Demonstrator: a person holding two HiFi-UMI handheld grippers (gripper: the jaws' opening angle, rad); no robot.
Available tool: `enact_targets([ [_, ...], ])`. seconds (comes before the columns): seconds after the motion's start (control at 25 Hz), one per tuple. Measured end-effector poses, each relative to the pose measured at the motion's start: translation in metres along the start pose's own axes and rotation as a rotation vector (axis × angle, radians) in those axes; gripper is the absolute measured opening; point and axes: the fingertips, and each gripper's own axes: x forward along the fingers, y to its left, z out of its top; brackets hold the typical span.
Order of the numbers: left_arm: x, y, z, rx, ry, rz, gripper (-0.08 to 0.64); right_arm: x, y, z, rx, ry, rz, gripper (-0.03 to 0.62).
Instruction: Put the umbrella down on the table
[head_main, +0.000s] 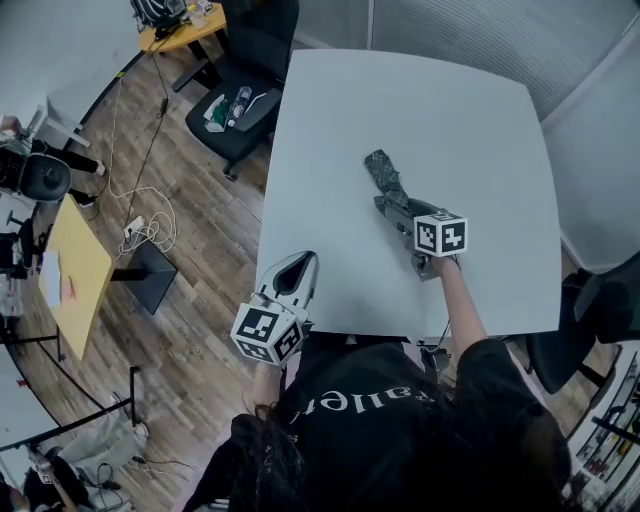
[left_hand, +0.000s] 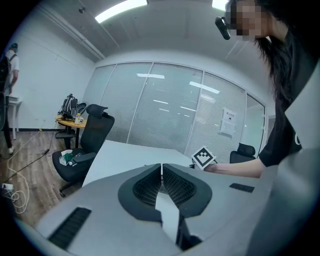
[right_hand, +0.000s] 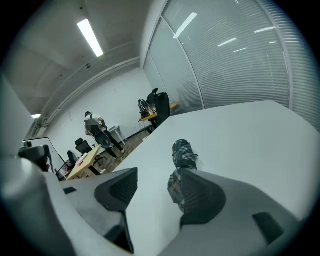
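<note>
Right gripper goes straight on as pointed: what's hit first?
Probably the folded dark plaid umbrella, lying on the white table just ahead of the open right gripper, beside one jaw; depth is unclear.

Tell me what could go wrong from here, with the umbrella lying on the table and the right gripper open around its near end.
1. The umbrella's near end sits close beside one jaw of the open right gripper; whether they touch is unclear. A sideways withdrawal could snag the fabric and drag it across the table.
2. The left gripper, shut and empty, hangs at the table's near edge; swinging it in could knock that edge.
</note>
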Motion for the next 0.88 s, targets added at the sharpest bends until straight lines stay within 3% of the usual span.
enact_targets([
  [0.36, -0.003, -0.01, 0.001, 0.026, 0.018, -0.107, 0.029, -0.063, 0.064, -0.003, 0.037, -0.146, 0.037, 0.255],
  [0.88, -0.015, -0.041, -0.011, 0.078, 0.065, -0.306, 0.029, -0.13, 0.128, -0.045, 0.129, -0.3, -0.025, 0.119],
])
